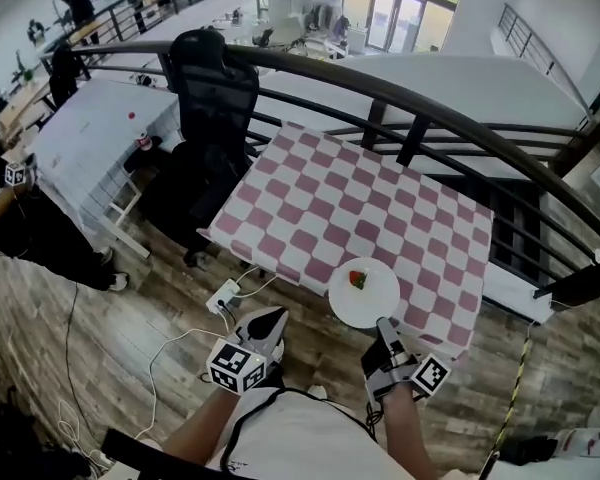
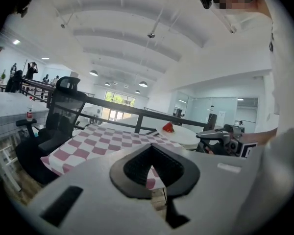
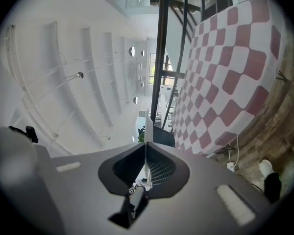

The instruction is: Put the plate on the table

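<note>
The right hand-held gripper (image 1: 385, 326) clamps the rim of the white plate (image 1: 368, 300) at the near edge of the checkered table (image 1: 360, 198), while the left hand-held gripper (image 1: 270, 320) is closed on nothing.

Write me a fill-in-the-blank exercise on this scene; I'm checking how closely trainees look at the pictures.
The right gripper grips the white plate, which carries a small ____ piece of food.
The tablecloth is checkered white and ____.
In the head view, the black office chair stands at the tablecloth's ____ side.
The left gripper is shut and holds ____.
Missing words: red; pink; left; nothing.
</note>
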`<state>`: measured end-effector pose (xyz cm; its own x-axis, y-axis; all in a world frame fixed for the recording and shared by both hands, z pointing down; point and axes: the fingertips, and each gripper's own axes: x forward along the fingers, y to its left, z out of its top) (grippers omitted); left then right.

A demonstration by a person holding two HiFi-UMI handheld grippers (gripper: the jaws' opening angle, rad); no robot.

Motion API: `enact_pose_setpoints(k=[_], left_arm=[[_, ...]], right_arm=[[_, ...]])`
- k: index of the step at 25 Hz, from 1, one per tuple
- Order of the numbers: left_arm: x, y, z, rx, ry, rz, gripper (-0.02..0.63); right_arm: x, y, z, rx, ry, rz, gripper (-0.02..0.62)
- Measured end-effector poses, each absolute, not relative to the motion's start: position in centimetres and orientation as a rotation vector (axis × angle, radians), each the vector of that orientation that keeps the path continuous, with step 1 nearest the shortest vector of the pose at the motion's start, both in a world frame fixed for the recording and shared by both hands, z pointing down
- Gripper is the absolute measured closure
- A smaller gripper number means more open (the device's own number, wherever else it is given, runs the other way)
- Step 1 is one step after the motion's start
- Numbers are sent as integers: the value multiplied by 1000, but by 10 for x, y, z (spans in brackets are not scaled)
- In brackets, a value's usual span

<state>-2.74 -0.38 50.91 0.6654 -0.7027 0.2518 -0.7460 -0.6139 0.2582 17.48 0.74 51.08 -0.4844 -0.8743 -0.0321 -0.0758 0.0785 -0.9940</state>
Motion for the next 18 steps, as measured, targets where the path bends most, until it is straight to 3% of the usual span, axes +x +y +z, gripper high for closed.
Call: enact_pose_setpoints(k=[18], left_arm=[[-78,-113,500,2638,-979,200,600]], right_arm=[[104,-88,508,-992,1585,-1417,577]])
